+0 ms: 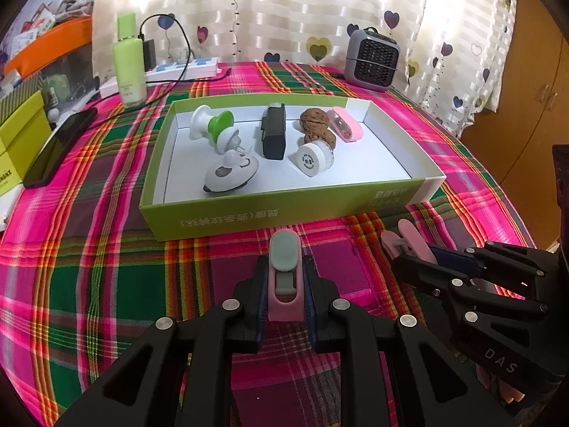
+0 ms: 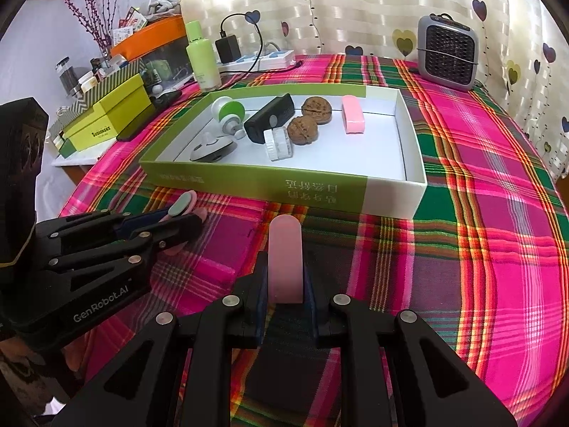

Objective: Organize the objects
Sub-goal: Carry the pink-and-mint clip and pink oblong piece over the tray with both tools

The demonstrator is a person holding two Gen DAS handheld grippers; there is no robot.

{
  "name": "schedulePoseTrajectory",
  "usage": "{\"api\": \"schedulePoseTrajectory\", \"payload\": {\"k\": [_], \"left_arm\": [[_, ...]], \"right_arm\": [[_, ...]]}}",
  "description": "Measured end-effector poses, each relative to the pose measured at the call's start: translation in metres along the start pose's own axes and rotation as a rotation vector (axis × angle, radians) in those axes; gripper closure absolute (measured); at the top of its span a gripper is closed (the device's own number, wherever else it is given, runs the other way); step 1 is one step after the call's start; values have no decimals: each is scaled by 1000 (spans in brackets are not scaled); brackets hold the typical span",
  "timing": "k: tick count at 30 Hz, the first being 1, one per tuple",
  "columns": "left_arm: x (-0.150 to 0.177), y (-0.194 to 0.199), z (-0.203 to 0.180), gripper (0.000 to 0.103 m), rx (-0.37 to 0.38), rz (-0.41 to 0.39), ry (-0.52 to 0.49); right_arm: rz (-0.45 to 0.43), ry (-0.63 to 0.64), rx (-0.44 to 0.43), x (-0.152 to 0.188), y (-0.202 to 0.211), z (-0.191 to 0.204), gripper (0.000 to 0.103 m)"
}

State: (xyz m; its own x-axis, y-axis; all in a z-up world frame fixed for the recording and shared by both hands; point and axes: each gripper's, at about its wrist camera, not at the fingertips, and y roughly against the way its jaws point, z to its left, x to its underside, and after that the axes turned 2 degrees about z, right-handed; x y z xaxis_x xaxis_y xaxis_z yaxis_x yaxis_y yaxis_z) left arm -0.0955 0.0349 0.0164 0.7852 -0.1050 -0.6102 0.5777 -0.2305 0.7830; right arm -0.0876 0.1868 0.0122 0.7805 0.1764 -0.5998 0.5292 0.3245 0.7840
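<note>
My left gripper (image 1: 284, 265) is shut on a pink clip with a grey lever (image 1: 284, 249), held just above the plaid cloth in front of the green box (image 1: 220, 219). In the right wrist view my right gripper (image 2: 285, 261) is shut on a flat pink piece (image 2: 285, 238) that points at the box's near wall (image 2: 320, 192). The two grippers hang side by side, close together. Inside the box lie a white and green spool (image 1: 209, 124), a black case (image 1: 274, 135), two walnuts (image 1: 314, 121), a pink clip (image 1: 346, 124), a white cap (image 1: 313, 160) and a white oval gadget (image 1: 231, 174).
A green bottle (image 1: 128, 64), a power strip with a charger (image 1: 185, 67) and a dark phone (image 1: 58, 146) lie at the back left. A grey heater (image 1: 371, 58) stands at the back right. A yellow-green carton (image 2: 106, 117) sits left of the table; curtains hang behind.
</note>
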Motion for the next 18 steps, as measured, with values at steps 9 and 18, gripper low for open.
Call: {"api": "schedulePoseTrajectory", "payload": {"k": [9, 18], "left_arm": [[-1, 3, -3, 87, -5, -14, -8], [-4, 11, -4, 87, -12, -38, -3]], "right_arm": [[-16, -3, -10, -2, 4, 0, 84], [-26, 3, -9, -2, 7, 1, 84]]}}
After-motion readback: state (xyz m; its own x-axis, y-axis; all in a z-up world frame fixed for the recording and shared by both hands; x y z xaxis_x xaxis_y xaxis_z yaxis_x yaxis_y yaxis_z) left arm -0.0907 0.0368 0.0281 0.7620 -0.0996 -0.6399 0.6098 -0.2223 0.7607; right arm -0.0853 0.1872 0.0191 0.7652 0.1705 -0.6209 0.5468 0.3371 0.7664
